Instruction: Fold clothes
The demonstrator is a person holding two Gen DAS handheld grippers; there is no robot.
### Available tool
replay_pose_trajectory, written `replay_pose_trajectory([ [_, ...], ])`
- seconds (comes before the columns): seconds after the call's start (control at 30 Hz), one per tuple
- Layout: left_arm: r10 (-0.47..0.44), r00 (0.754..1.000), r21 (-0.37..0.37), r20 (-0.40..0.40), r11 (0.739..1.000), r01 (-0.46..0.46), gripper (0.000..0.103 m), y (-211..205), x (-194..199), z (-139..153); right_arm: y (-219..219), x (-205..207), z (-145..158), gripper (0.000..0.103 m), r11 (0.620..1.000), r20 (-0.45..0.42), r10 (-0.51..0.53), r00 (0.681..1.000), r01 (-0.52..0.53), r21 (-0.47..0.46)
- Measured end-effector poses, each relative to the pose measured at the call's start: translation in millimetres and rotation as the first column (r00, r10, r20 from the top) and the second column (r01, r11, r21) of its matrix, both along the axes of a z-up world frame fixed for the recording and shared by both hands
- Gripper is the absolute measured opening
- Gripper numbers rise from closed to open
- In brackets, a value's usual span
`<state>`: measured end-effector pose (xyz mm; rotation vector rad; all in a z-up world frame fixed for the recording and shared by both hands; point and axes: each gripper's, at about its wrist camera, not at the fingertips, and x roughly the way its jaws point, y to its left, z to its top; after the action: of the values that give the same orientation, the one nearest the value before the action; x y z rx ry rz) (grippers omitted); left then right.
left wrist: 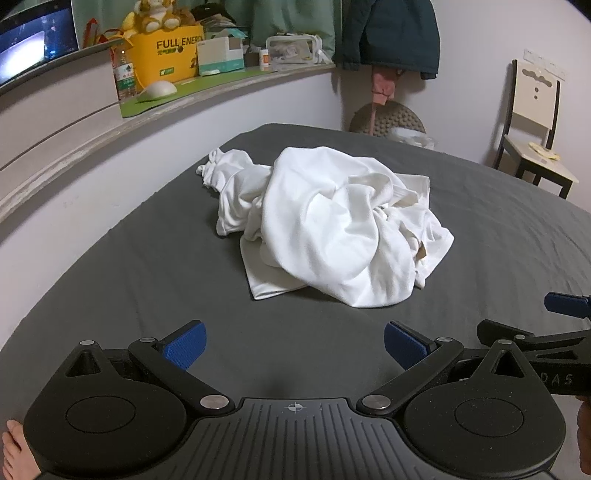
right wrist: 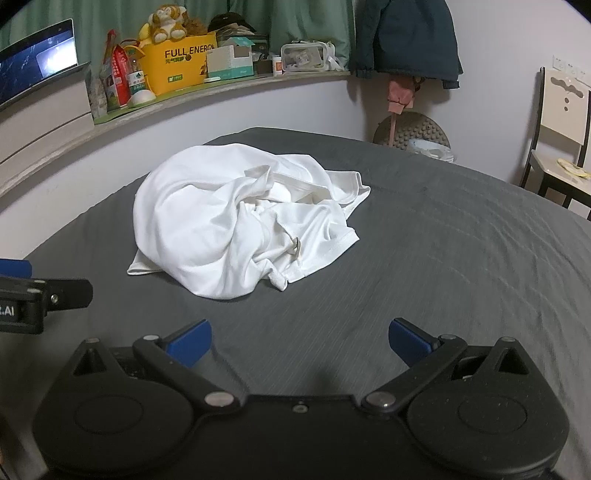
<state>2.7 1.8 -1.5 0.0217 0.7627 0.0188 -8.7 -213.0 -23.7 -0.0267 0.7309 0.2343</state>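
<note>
A crumpled white garment (left wrist: 332,221) lies in a heap on the dark grey bed (left wrist: 147,280), and the right wrist view shows the same garment (right wrist: 236,221) with a small tag near its hem. My left gripper (left wrist: 294,347) hovers over bare sheet in front of the heap, open, with nothing between its blue pads. My right gripper (right wrist: 300,343) is likewise open and empty, short of the heap's near edge. Part of the right gripper (left wrist: 565,304) shows at the right edge of the left wrist view. Part of the left gripper (right wrist: 14,267) shows at the left edge of the right wrist view.
A wall ledge (left wrist: 92,136) runs along the left with a yellow box (left wrist: 166,51), a bottle, small boxes and a plush toy. A screen (left wrist: 33,44) glows at far left. A chair (left wrist: 535,147) stands at right, a dark coat (left wrist: 391,33) hangs behind. A bare foot (left wrist: 14,450) shows bottom left.
</note>
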Motion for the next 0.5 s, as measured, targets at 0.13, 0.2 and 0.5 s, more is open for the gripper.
replay_pose_trajectory([
  [0.13, 0.0, 1.0, -0.002, 0.0, 1.0, 0.0, 0.103, 0.8, 0.0, 0.7, -0.8, 0.2, -0.2, 0.103, 1.0, 0.0, -0.002, 1.0, 0.002, 0.004],
  [0.2, 0.001, 1.0, -0.003, 0.0, 1.0, -0.001, 0.103, 1.2, -0.1, 0.9, -0.7, 0.4, -0.1, 0.103, 1.0, -0.002, -0.002, 1.0, 0.002, 0.004],
  [0.5, 0.001, 1.0, -0.002, 0.0, 1.0, -0.001, 0.103, 1.5, 1.0, 1.1, -0.7, 0.4, -0.9, 0.103, 1.0, -0.003, 0.0, 1.0, 0.0, 0.006],
])
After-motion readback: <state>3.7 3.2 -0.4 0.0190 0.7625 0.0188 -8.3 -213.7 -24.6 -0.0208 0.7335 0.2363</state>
